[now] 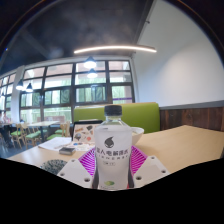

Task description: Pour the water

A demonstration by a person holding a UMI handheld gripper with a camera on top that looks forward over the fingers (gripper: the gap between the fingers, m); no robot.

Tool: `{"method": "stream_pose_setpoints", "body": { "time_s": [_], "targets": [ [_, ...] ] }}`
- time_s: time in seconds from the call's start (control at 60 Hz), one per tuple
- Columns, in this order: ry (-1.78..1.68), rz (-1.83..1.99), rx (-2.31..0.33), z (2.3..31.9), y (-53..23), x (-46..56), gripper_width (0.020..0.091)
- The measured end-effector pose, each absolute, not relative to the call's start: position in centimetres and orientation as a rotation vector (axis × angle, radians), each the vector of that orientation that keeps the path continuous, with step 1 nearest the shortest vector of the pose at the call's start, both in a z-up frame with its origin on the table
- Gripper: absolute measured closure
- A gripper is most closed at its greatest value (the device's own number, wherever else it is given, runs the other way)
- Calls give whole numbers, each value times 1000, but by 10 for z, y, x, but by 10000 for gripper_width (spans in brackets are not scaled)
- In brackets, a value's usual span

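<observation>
A clear plastic water bottle [113, 150] with a dark cap and a white label bearing dark printed characters stands upright in the lower centre of the frame, directly between the fingers of the gripper [112, 168]. The magenta pads [143, 160] lie against its left and right sides, so the gripper is clenched on the bottle with both fingers pressing it. Below and beside the bottle, a pale wooden table [185, 140] spreads toward the lower right. On the table at the lower left, just beside the bottle, lie some papers [62, 145]. Behind the bottle, at mid-frame, runs a green bench back [145, 113]. Large windows [75, 85] fill the left and centre, and a long ceiling light strip [115, 49] glows in the upper centre.
</observation>
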State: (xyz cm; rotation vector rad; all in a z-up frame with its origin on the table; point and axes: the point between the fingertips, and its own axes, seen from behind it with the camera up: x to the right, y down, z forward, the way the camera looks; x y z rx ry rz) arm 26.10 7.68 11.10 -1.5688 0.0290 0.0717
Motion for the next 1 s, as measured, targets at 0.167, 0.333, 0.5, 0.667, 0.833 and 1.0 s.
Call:
{"method": "stream_pose_setpoints", "body": {
  "time_s": [0.167,0.333,0.5,0.667,0.833,1.0],
  "targets": [
    [26,33,-1651,82,83,271,685],
    [2,42,-1664,82,80,263,635],
    [9,60,-1651,83,82,264,561],
    [15,32,-1628,86,83,267,505],
    [46,10,-1672,81,63,270,264],
    [82,-9,-1696,79,23,277,267]
  ]
}}
